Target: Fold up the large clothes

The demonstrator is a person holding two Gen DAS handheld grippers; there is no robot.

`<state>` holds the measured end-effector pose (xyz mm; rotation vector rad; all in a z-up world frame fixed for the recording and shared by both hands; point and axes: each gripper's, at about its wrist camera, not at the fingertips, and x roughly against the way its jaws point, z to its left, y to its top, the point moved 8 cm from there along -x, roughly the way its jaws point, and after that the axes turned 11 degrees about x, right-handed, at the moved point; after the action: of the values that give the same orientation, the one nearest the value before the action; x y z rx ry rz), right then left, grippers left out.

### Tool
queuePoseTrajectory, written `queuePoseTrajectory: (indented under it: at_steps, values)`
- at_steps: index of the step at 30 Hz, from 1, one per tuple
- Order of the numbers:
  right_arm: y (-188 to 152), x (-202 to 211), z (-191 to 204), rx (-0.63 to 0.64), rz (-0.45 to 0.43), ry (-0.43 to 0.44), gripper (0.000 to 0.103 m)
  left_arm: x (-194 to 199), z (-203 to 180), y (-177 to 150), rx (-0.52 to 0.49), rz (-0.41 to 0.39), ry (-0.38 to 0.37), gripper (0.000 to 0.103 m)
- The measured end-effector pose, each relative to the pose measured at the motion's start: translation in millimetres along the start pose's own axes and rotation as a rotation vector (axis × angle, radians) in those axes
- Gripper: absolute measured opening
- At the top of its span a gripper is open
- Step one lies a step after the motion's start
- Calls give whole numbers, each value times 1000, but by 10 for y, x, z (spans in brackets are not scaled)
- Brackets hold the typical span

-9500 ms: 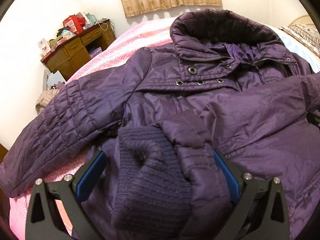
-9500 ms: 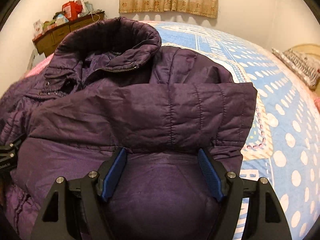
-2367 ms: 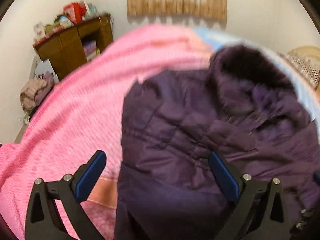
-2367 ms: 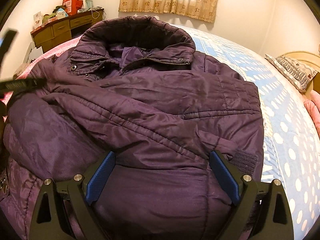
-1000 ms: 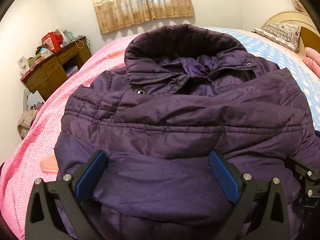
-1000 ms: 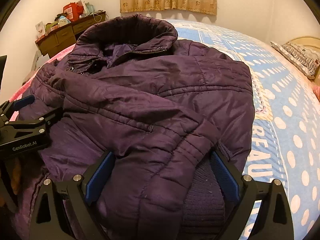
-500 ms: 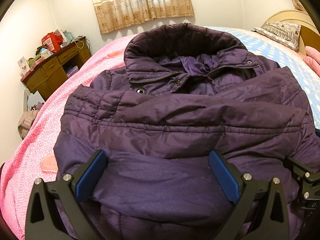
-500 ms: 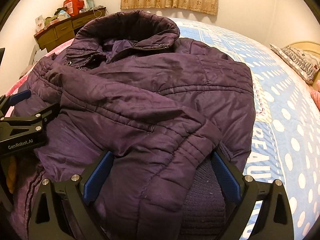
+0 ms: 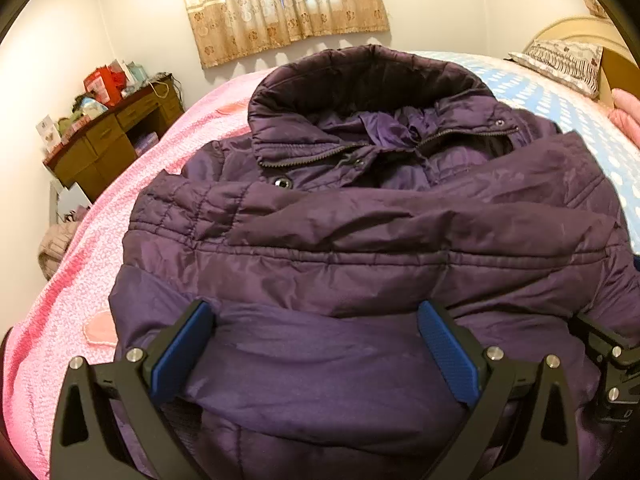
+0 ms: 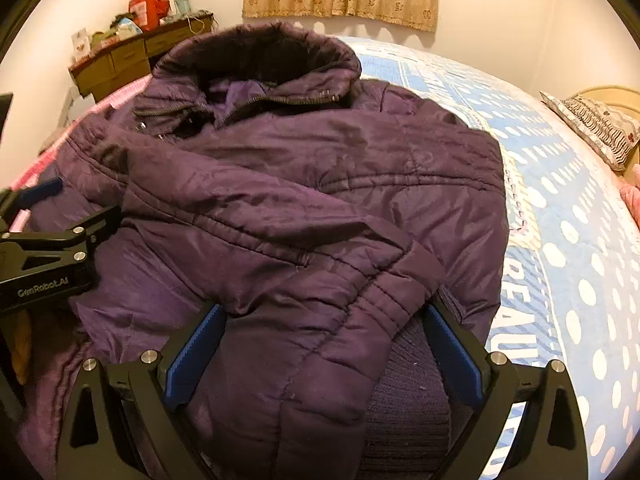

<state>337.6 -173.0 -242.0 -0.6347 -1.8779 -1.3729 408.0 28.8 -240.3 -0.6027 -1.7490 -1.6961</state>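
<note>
- Bed (image 10: 568, 216): pink blanket (image 9: 100, 240) on one side, blue dotted cover on the other.
- Purple jacket (image 9: 360, 240) lies across it, collar far, both sleeves folded over the front.
- My left gripper (image 9: 316, 344): fingers spread wide over the hem.
- My right gripper (image 10: 320, 352): fingers wide apart, straddling the knit cuff (image 10: 408, 400).

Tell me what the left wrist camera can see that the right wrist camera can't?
Only the left wrist view shows the wide pink knitted blanket and the beige bundle on the floor. Only the right wrist view shows the dark ribbed knit cuff and the blue bedspread's white lettering. Both show the puffy purple quilted jacket, the brown wooden desk, the beige patterned curtain and open jaws.
</note>
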Motion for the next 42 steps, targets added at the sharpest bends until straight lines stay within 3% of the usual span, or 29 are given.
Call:
queuePoseTrajectory:
  at_steps: [9,12,16,21,27,35,39,41,42]
  values:
    - [197,752,-371,-67,-155,80,99,564,277,227,55,-80,-161,103]
    - [352,790,-529,-100,-175,104,99,629,430,476,52,-105,-145,103]
    - [630,588,-617,-72,-136,104,99,490,493,795,59,-73,-146,103]
    - [1145,273,-735,-56,-133,104,99,167,455,1240,32,-93,-101,103]
    - [1759,-119,-771,33,-110,78,99,-370,348,1584,0,-56,-69,103]
    - [2390,-677,-640,102,-96,89,99,-782,205,1885,-56,-56,-51,103]
    - [2513,-860,-502,154,-84,100,90,-876,134,1896,-84,-51,-63,102]
    - [2537,-932,-464,175,-75,102,79,-894,103,1911,-97,-56,-71,95]
    - [2536,-974,-444,187,-65,104,67,-904,87,1918,-106,-55,-74,93]
